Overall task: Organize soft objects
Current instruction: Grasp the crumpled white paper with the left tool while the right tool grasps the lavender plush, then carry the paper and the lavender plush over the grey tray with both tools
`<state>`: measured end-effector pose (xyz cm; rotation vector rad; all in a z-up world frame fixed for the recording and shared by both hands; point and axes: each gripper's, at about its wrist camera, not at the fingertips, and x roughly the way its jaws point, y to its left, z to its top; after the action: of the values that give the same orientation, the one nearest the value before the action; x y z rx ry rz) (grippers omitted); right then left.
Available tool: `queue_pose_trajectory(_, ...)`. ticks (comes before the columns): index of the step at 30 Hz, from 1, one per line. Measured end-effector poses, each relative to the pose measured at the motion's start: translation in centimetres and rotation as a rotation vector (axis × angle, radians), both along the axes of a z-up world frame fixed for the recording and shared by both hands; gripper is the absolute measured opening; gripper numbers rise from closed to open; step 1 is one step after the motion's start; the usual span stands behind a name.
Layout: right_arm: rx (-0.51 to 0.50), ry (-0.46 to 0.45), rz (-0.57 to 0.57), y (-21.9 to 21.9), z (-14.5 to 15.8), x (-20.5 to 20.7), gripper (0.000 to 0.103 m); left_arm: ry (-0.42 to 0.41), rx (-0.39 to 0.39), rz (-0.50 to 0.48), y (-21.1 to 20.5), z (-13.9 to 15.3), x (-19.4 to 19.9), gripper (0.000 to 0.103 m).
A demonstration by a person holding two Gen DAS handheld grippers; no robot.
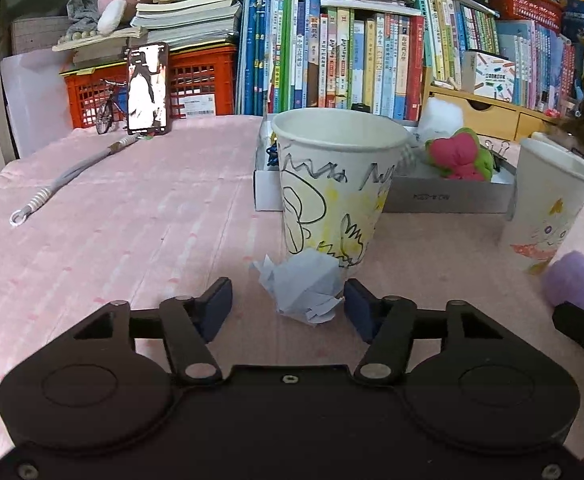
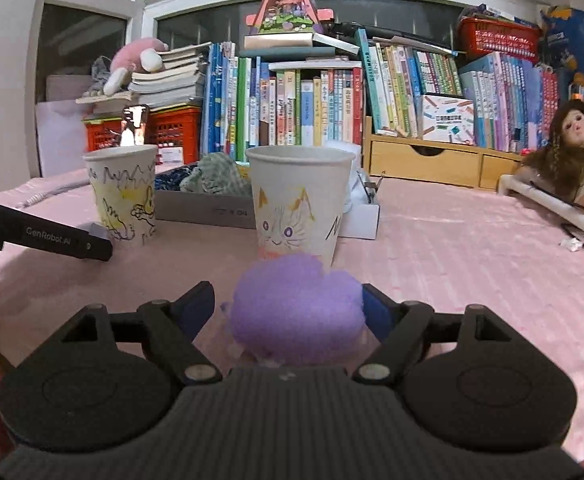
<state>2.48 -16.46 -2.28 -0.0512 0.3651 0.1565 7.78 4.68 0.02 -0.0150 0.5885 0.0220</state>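
Two white paper cups with crayon drawings stand on the pink-clothed bench (image 1: 140, 216): the yellow-scribbled cup (image 1: 337, 184) to the left, and the cat-face cup (image 2: 297, 204) to the right. Two soft things lie near them. One crumpled pale-blue paper ball (image 1: 305, 286) lies just in front of the yellow-scribbled cup, between the spread fingers of the left hand-held gripper (image 1: 288, 306); its right blue pad (image 1: 357, 308) sits at the ball's edge, while the left pad stands apart, so nothing is clamped. One fluffy purple foam ball (image 2: 297, 308) lies just in front of the cat-face cup, between the spread fingers of the right hand-held gripper (image 2: 288, 310); whether its pads touch the ball cannot be told. Behind the cups lies one shallow grey cardboard box (image 1: 447, 196) holding one red-and-green plush toy (image 1: 461, 156) and a green checked cloth (image 2: 216, 178). In the right wrist view the left tool's black arm reads "GenRobot.AI". One phone (image 1: 148, 88) leans against an orange plastic crate (image 1: 200, 84), with a row of upright books (image 1: 351, 52) at the far side.
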Motion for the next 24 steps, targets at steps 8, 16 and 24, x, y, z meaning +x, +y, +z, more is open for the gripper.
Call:
queue_pose_trajectory(8,-0.022,0.014,-0.023,0.3,0.0,0.1,0.077,-0.004,0.004,0.017,-0.1,0.1,0.1,0.042)
queue_pose_trajectory(16,-0.018,0.015,-0.018,0.2,0.3,0.1,0.068,-0.004,0.007,0.023,0.0,0.1,-0.1,0.037)
queue_pose_trajectory(24,-0.019,-0.011,0.028,0.8,0.9,-0.5,0.068,-0.008,0.003,0.0,-0.1,0.7,-1.0,0.036)
